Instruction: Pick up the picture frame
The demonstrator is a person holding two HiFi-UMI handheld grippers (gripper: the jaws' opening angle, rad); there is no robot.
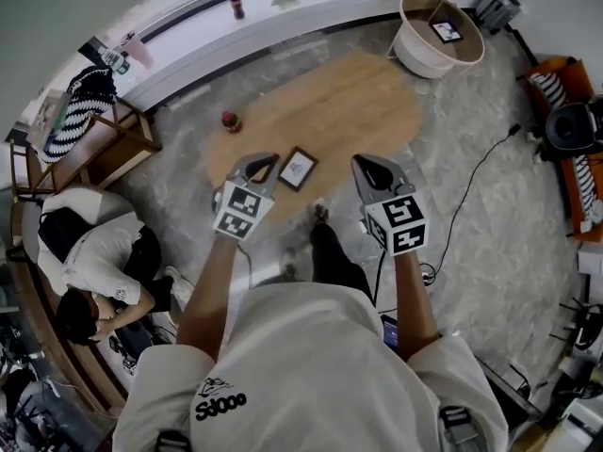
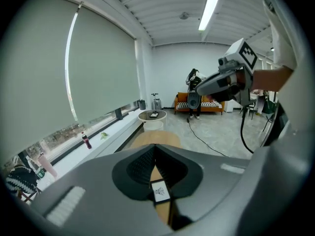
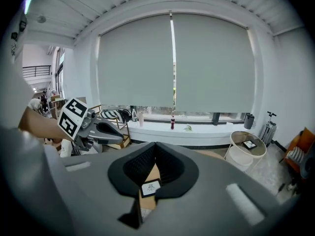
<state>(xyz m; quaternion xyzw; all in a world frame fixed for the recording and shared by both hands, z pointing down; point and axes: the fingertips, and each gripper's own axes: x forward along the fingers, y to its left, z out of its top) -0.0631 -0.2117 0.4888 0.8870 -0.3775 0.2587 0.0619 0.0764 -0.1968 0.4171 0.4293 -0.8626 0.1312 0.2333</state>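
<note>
While our left gripper [image 1: 256, 166] and right gripper [image 1: 374, 169] hover clenched, empty, flanking black rectangular picture frame [image 1: 297, 169] flat on oval wooden table [image 1: 363, 97], closed tips could shove it.

Matt wooden table [image 1: 349, 102] — pale marbled floor [image 1: 490, 252] (slight sheen); picture frame [image 1: 298, 169] dark, smooth.

A small rectangular picture frame [image 1: 297, 169] lies flat, face up, on an oval wooden tabletop [image 1: 367, 102]. It sits near the table's edge closest to the person, turned at a slant to that edge. The frame has a thin dark border around a white sheet with a small dark drawing at its centre. Nothing is touching it. Both gripper views show it from above [image 2: 161, 192] [image 3: 150, 187].
</note>
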